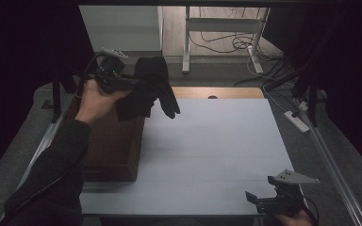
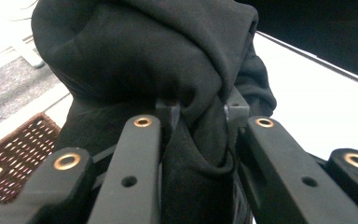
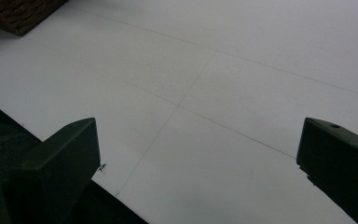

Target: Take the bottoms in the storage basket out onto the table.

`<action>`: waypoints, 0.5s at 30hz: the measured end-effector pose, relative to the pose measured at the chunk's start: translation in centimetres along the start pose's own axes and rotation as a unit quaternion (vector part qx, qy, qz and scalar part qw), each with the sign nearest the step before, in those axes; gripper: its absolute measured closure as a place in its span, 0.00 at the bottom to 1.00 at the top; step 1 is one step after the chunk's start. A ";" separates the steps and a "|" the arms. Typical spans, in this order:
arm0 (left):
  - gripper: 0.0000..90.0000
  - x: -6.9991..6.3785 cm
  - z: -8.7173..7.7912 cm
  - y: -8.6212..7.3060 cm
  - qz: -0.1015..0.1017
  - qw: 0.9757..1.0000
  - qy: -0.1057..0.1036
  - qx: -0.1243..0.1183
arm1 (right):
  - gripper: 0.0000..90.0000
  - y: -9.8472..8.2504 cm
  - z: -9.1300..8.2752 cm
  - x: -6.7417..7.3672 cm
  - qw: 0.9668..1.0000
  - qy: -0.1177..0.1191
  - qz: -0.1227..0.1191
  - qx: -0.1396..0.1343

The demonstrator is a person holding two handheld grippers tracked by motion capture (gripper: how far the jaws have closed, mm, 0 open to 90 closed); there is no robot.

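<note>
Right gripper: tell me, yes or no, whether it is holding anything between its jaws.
No. The right gripper has its jaws spread wide apart, with just the bare white table showing between them.

A pale grey, seamed tabletop (image 1: 217, 150) stands on grey carpeted floor (image 1: 311, 155). Beyond it a strip of light wooden flooring (image 1: 217, 28) carries white metal desk legs (image 1: 186, 42) and loose black cables (image 1: 226, 42). Dark curtains (image 1: 23, 47) close both sides; the light is dim.
</note>
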State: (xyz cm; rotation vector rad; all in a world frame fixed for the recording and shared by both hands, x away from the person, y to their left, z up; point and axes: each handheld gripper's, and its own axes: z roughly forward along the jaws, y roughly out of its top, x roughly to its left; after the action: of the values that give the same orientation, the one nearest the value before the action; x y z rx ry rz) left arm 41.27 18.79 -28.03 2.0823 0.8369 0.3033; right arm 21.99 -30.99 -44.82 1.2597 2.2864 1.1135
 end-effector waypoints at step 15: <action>0.83 -1.7 3.2 0.5 0.019 0.999 -0.032 0.008 | 0.00 0.0 -0.1 0.0 1.000 0.003 0.000 -0.003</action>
State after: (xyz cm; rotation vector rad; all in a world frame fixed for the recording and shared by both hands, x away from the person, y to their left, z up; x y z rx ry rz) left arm 41.77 15.48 -29.41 2.1142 0.7652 0.2499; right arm 21.95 -31.08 -44.80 1.2567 2.2846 1.1260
